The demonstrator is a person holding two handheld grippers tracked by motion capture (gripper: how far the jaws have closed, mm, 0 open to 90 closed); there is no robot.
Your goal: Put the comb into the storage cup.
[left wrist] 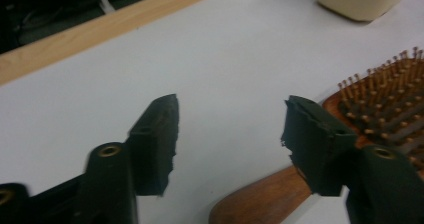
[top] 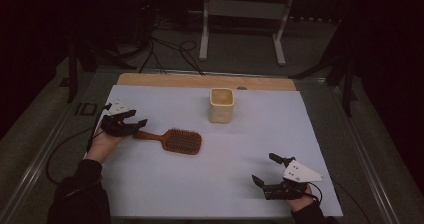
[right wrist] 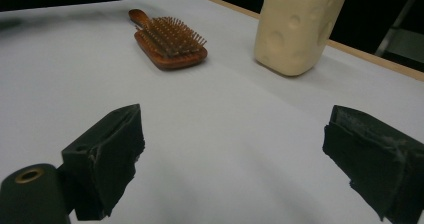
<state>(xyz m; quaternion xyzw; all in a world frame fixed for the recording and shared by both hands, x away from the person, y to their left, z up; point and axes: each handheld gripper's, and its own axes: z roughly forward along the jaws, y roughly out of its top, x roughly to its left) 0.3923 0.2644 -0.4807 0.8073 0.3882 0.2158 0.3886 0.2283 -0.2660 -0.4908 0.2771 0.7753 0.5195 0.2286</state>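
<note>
At table's 9 o'clock | left gripper [top: 134,125] agape astride wooden bristled paddle hairbrush [top: 175,140] handle, ungrasped | right gripper [top: 264,170] open, idle | lift pending

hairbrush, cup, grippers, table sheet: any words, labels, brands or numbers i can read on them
No readable text on any of them.
Brown wooden paddle hairbrush: no print visible on handle or head.
Cream square cup with round dimples: no label or mark.
Grey three-cornered plate on the right gripper: dots, no letters.
Pale sheet on the table: blank.
</note>
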